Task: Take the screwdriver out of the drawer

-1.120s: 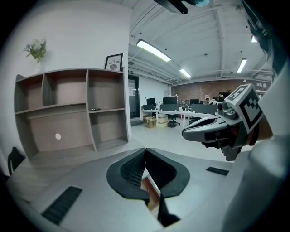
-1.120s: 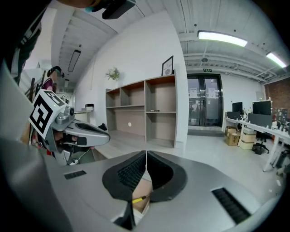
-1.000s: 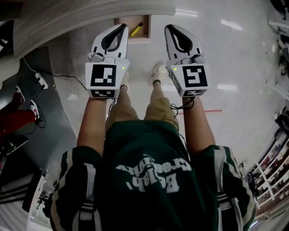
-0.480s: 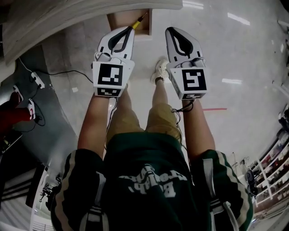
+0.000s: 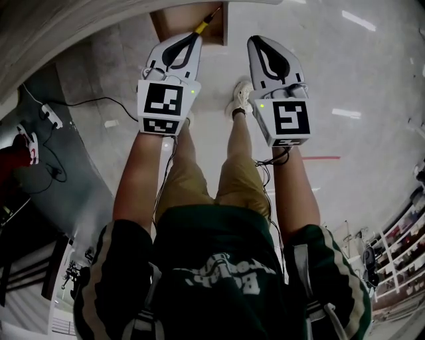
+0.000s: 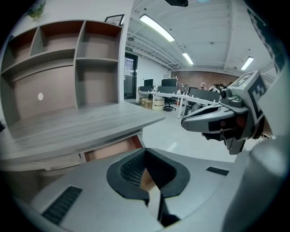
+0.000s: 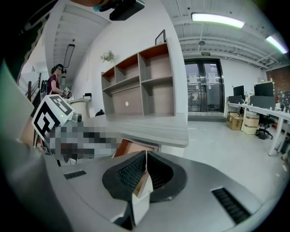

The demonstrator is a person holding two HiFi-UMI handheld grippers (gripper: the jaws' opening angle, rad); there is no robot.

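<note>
Lowered toward drawer (image 5: pixel 172 21): left tool (image 5: pixel 193 38), right tool (image 5: pixel 256 41), both shut.

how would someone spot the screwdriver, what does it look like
Start at the grey desk along the top of the head view; an open drawer with a wood-brown inside juts out from under its edge. The screwdriver lies slanted in it, the only thing visible there, marked by a yellow handle and a thin dark shaft.
</note>
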